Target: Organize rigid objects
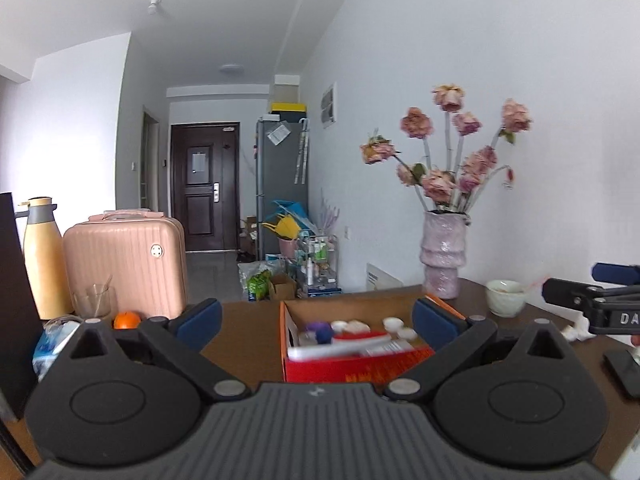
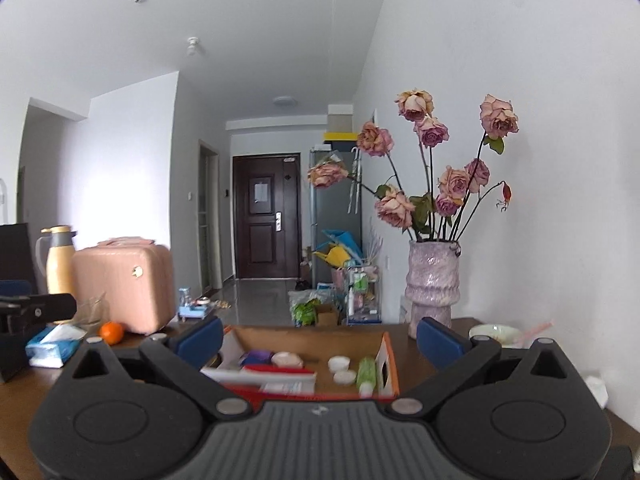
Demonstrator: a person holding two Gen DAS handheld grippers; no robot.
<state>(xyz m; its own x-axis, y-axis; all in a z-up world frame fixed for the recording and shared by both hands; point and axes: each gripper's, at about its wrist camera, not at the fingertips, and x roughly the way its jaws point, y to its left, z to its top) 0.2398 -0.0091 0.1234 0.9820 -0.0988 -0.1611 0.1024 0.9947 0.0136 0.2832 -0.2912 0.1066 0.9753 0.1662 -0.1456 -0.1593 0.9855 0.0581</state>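
Both hand-held grippers, left (image 1: 316, 320) and right (image 2: 320, 338), are held wide and empty, the cardboard box (image 1: 356, 368) lying just ahead. A green tube (image 2: 367, 372) is shown only by the right view. Box contents are blurred.

On the table (image 2: 24, 392), the box (image 2: 390, 360) sits between suitcase (image 2: 124, 288) and vase (image 2: 432, 284).

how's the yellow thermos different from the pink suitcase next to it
The yellow thermos is tall and narrow with a grey collar and spout; the pink suitcase is wide, boxy and ribbed. The thermos stands taller than the suitcase. The suitcase carries a round badge, the thermos a side handle. Both stand upright at the table's left end.
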